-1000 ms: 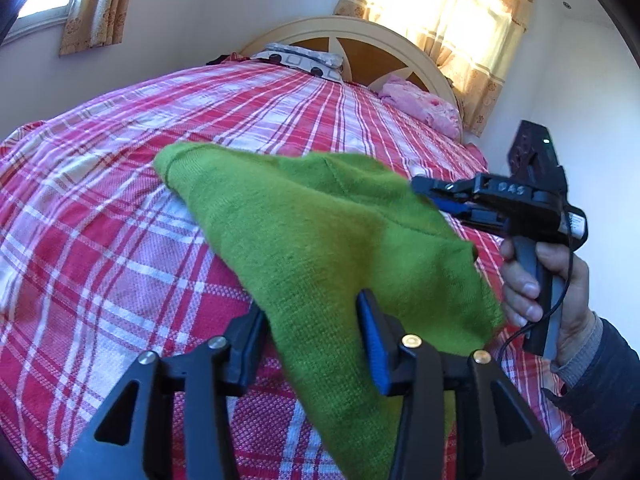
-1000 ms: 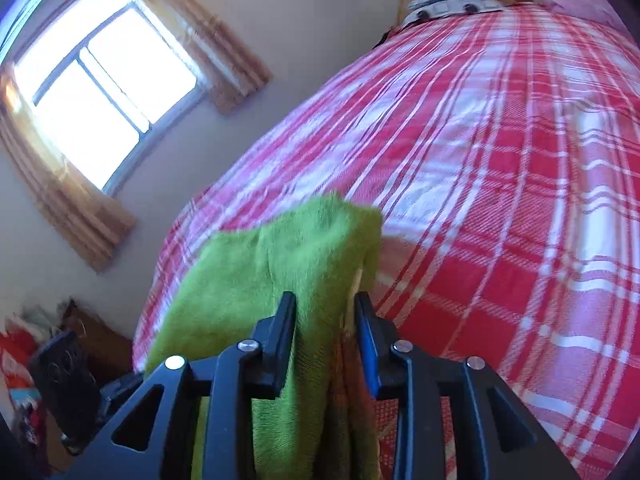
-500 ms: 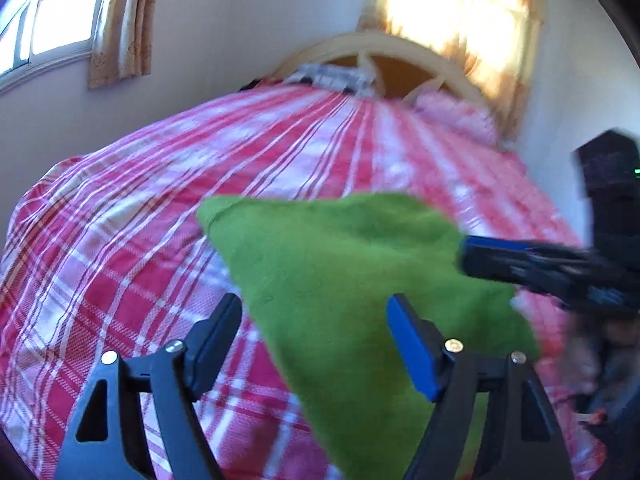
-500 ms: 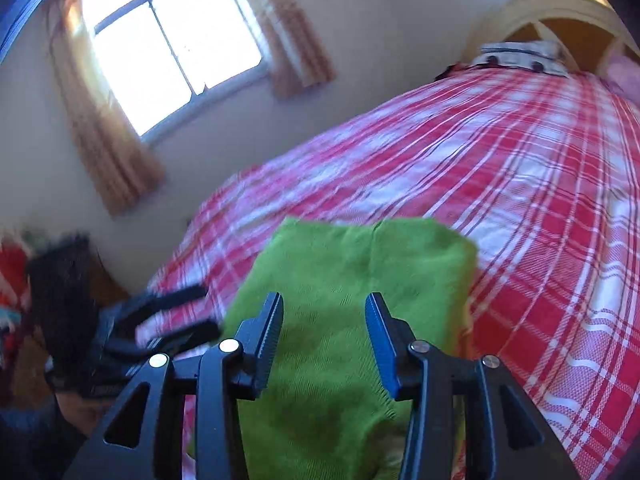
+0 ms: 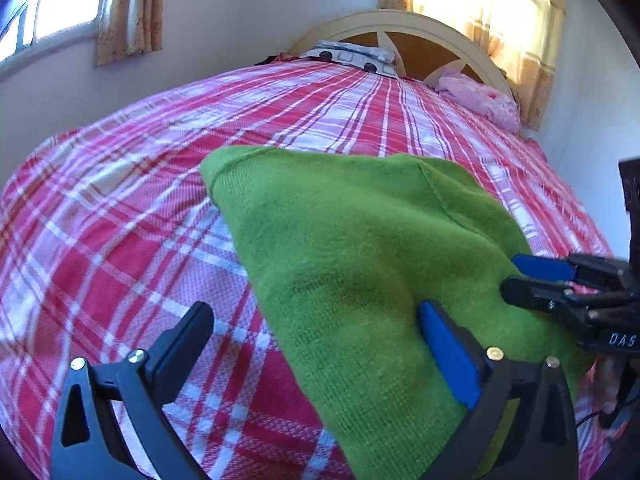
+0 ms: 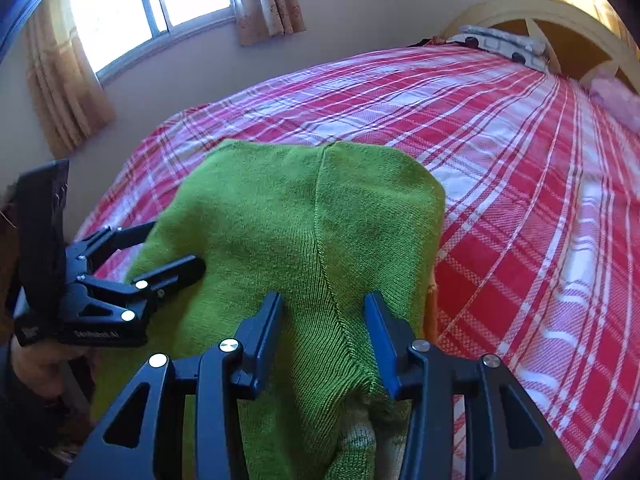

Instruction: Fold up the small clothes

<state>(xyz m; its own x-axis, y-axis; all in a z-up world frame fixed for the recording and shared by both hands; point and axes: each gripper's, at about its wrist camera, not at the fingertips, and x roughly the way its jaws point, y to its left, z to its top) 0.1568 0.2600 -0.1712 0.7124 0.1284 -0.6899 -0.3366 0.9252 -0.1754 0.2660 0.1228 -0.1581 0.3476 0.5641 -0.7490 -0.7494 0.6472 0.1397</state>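
Above green garment (image 5: 360, 264), both hand-held grippers angled downward

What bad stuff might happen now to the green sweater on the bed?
The left claw is opening with the green sweater only partly between its fingers, so that side may slump and spoil the fold. The right claw stands open around a raised ridge of knit without pressing it; that bunched part may stay wrinkled. The sweater also lies near the plaid bedspread's edge and might slide off.

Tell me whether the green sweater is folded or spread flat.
Folded: the green sweater lies doubled on the bed, a second layer showing under its near edge, a seam across the top.
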